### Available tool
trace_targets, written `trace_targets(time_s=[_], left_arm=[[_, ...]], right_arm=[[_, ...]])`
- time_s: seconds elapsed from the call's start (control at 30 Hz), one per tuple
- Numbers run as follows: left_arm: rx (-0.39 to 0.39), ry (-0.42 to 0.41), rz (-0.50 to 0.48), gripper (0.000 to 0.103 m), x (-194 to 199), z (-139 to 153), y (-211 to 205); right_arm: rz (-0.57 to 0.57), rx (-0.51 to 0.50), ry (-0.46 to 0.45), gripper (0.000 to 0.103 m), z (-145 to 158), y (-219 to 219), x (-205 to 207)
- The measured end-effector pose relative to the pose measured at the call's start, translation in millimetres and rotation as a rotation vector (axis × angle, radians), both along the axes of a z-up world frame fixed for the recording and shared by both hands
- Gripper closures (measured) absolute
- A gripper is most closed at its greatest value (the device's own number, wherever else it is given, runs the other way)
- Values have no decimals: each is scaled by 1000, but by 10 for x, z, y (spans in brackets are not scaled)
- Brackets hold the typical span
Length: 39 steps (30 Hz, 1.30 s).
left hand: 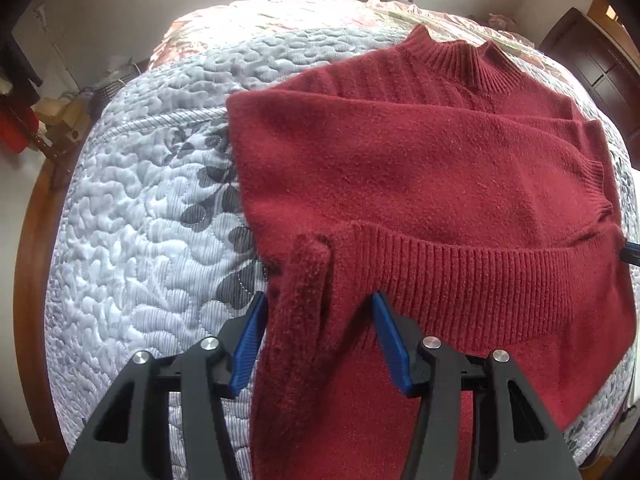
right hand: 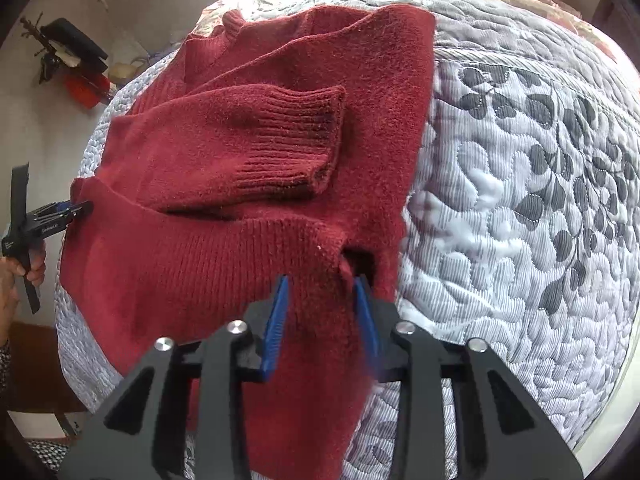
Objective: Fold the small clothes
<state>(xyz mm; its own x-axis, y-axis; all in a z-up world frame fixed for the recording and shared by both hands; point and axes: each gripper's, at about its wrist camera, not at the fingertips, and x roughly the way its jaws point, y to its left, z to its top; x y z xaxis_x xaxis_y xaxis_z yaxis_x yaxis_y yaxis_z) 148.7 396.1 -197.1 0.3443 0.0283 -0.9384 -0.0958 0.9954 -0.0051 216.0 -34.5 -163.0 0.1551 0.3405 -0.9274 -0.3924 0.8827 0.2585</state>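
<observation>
Two grippers hold the hem corners of the dark red knitted sweater (left hand: 400,168), which lies on the grey-white quilted bed cover (left hand: 132,240) with sleeves crossed over its body. The left gripper (left hand: 318,336) stands moderately wide with bunched knit between its fingers; the right gripper (right hand: 322,320) stands narrower around its corner. Risk: neither grip looks firm, so a corner may slip during the lift, and the loose ribbed cuff (right hand: 296,144) may slide out of place.

Red knit sweater (left hand: 420,168), half-folded on bed

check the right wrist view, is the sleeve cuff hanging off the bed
No, the ribbed sleeve cuff lies folded across the red sweater body, on the quilt.
</observation>
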Motion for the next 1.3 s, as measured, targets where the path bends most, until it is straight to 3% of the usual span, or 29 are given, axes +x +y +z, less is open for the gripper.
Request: trace_targets(time_s=[0.07, 0.13, 0.23, 0.4, 0.5, 0.57, 0.6, 0.7, 0.83, 1.07, 1.2, 1.3], left_arm=[[-12, -3, -10, 67, 7, 0, -25], [-11, -16, -18, 76, -16, 21, -43], [-20, -20, -24, 75, -40, 8, -25], [-43, -2, -5, 65, 5, -75, 57], [-59, 10, -2, 64, 56, -108, 66], [-83, 13, 6, 70, 54, -105, 83], [-104, 8, 10, 77, 47, -92, 104], [-137, -16, 17, 83, -16, -25, 149], [-160, -61, 14, 84, -117, 94, 144], [-143, -27, 38, 83, -97, -35, 122], [-119, -55, 25, 92, -283, 139, 52], [-141, -86, 29, 92, -475, 260, 63]], right_arm=[[36, -18, -10, 87, 18, 74, -12], [60, -21, -12, 86, 26, 121, -20], [48, -67, -27, 72, -14, 157, 20], [35, -32, 30, 70, -195, 231, 110], [51, -20, 33, 84, -208, 291, 103], [57, -17, 24, 96, -168, 321, 84], [60, -14, 18, 96, -141, 327, 73], [48, 23, 10, 96, -59, 264, 39], [33, 78, 6, 97, 18, 216, 3], [29, 40, 31, 97, -141, 243, 41], [26, 78, 16, 97, -40, 208, -18], [24, 102, 3, 97, 39, 139, -50]])
